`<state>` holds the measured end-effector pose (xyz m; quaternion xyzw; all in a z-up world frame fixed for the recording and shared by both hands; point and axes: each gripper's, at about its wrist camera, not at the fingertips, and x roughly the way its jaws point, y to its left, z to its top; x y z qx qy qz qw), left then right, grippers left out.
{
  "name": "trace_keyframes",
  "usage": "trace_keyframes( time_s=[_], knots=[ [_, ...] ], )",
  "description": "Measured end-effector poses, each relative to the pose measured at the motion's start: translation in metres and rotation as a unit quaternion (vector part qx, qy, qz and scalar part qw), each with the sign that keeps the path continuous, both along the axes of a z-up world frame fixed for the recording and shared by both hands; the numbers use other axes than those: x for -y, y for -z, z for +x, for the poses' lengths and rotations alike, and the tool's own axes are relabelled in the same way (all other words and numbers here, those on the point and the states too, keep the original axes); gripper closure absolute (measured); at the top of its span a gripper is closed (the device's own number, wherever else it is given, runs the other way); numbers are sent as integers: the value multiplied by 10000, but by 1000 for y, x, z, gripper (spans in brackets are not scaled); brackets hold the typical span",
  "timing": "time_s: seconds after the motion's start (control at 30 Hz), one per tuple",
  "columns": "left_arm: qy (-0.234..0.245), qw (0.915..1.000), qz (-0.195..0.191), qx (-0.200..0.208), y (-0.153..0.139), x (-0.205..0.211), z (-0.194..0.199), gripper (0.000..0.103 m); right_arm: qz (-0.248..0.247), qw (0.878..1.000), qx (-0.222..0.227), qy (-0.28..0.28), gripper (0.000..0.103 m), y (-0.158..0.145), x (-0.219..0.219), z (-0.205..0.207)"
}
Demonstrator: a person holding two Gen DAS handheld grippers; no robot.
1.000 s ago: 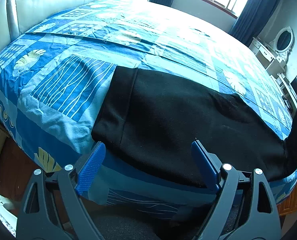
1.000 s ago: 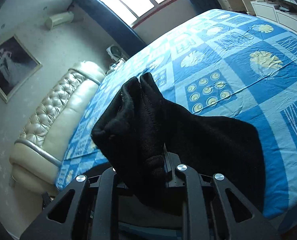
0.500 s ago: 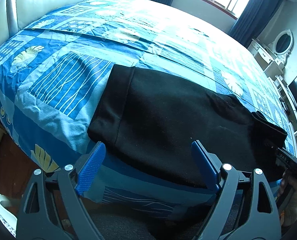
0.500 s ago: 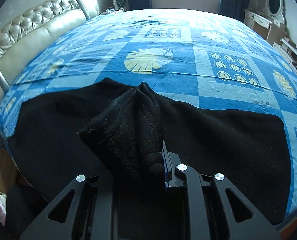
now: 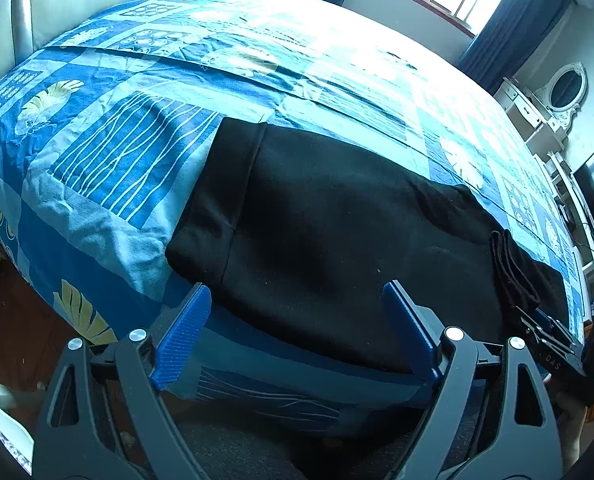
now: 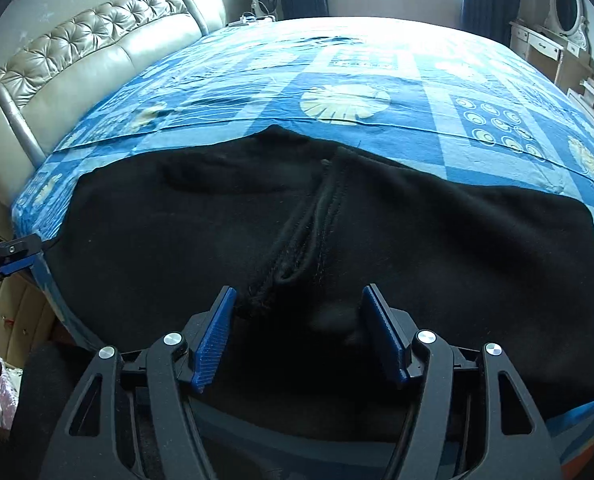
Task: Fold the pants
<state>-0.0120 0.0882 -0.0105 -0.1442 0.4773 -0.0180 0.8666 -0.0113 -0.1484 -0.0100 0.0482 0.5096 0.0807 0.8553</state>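
Black pants (image 5: 337,240) lie along the bed's (image 5: 257,60) near edge; left gripper (image 5: 297,332) and right gripper (image 6: 297,332) both gape, grasping nothing.

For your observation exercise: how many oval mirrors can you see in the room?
1: the oval mirror stands above the white dresser, beyond the bed's far right corner. Others may be hidden.
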Motion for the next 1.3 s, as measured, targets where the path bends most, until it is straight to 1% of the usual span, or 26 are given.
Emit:
trace_keyframes(
  time_s=[0.07, 0.13, 0.23, 0.33, 0.43, 0.53, 0.67, 0.83, 0.93, 0.97, 1.03, 1.1, 1.2, 1.23, 1.3],
  knots=[
    [-5, 10000, -3, -7, 0, 0, 0, 16, 75, 9999, -28, -91, 37, 2, -6, -5],
    [0, 10000, 15, -2, 1, 0, 0, 16, 7, 9998, -36, -204, 33, 4, -11, -8],
    [13, 10000, 44, 7, 1, 0, 1, 16, -107, 9993, -164, -326, 32, 12, -16, -8],
    [69, 9999, 75, 49, 0, 1, 1, 16, 0, 9993, -219, -312, 29, 19, -15, -6],
    [149, 9998, 61, 88, -1, 0, 1, 16, 71, 9992, -203, -351, 26, 16, -15, -6],
    [310, 9991, -161, 229, -2, -7, 1, 16, 338, 9989, -105, -293, 27, 7, -8, -9],
    [183, 9976, -551, 371, -8, -35, 7, 16, 909, 9958, -20, -68, 27, -5, 9, -15],
    [142, 9938, -1074, 229, -1, -76, 41, 16, 1267, 9919, -20, 110, 27, -15, 24, -18],
    [450, 9891, -1398, 68, 13, -87, 68, 16, 1533, 9878, -7, 254, 27, -17, 31, -19],
    [556, 9883, -1422, -12, 18, -88, 77, 16, 1612, 9865, -17, 287, 27, -17, 33, -19],
    [708, 9887, -1320, -90, 27, -87, 93, 16, 1665, 9855, -25, 331, 27, -15, 34, -19],
    [773, 9898, -1201, -6, 29, -86, 109, 16, 1636, 9859, -67, 347, 27, -12, 33, -19],
    [982, 9859, -1348, 159, 27, -87, 133, 16, 1660, 9853, -178, 358, 27, -5, 31, -19],
    [1072, 9847, -1367, 120, 30, -85, 140, 16, 1650, 9854, -216, 358, 27, -2, 30, -19],
    [1188, 9854, -1212, -162, 43, -82, 152, 16, 1616, 9859, -246, 346, 27, 1, 29, -19]
  ],
)
